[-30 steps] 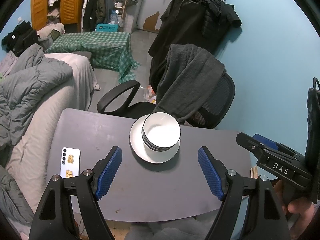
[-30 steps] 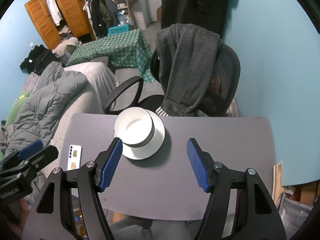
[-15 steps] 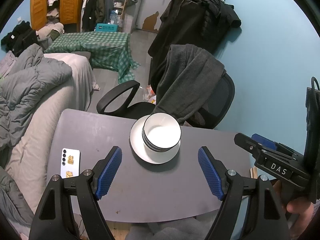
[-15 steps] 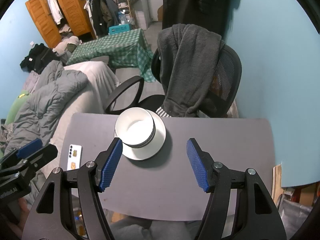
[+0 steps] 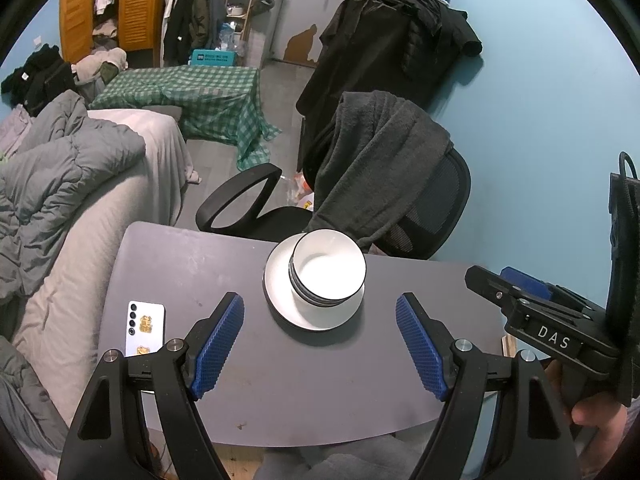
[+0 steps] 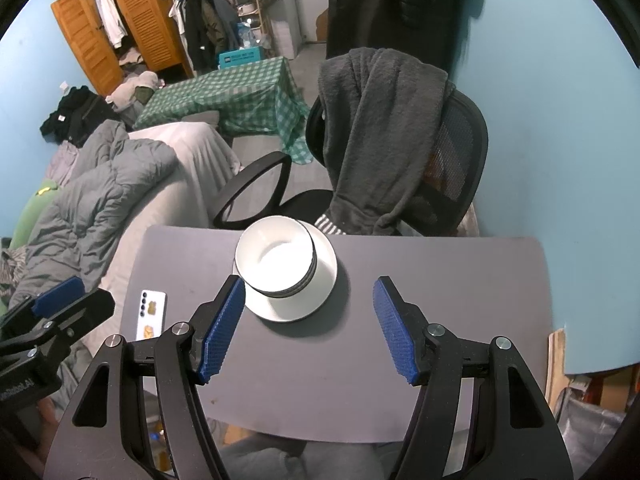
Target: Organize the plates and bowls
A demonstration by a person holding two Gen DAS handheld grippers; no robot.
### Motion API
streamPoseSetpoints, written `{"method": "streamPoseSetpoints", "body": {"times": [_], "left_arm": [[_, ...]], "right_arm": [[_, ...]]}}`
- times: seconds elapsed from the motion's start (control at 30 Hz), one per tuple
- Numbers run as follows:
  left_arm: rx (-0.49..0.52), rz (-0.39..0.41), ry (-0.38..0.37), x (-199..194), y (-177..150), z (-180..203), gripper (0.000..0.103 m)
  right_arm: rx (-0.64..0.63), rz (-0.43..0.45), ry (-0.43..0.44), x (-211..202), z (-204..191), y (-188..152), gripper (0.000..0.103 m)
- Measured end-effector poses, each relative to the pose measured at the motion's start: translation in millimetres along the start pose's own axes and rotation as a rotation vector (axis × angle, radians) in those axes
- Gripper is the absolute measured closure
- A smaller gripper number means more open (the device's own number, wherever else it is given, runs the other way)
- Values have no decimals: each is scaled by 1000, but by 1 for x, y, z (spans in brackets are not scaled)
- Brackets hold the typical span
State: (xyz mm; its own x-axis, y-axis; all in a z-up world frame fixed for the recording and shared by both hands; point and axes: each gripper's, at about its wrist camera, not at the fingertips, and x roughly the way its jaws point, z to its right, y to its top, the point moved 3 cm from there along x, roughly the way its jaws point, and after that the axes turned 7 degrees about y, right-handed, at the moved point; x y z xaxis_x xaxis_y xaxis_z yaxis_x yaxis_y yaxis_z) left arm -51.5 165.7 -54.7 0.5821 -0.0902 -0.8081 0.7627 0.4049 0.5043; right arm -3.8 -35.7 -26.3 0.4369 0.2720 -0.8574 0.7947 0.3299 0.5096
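A stack of white bowls with dark rims sits on a white plate near the far edge of the grey table. The bowls and the plate also show in the right wrist view. My left gripper is open and empty, held above the table short of the stack. My right gripper is open and empty, likewise short of the stack. The right gripper also shows at the right of the left wrist view.
A white phone lies at the table's left side. A black office chair draped with a grey garment stands beyond the table. A bed with a grey duvet is on the left. A blue wall is on the right.
Both grippers have hardly moved; the views shifted slightly. The bowls and plate stay in place.
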Motion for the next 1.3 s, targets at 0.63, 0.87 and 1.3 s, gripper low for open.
{"method": "streamPoseSetpoints", "body": {"times": [0.63, 0.87, 1.3], "left_arm": [[5, -4, 1, -7, 4, -5, 23], [8, 3, 18, -13, 4, -4, 23], [50, 21, 45, -20, 3, 9, 23]], "right_arm": [[-17, -10, 2, 5, -9, 0, 38], [-24, -6, 5, 7, -8, 1, 38], [-18, -6, 4, 6, -4, 0, 38]]}}
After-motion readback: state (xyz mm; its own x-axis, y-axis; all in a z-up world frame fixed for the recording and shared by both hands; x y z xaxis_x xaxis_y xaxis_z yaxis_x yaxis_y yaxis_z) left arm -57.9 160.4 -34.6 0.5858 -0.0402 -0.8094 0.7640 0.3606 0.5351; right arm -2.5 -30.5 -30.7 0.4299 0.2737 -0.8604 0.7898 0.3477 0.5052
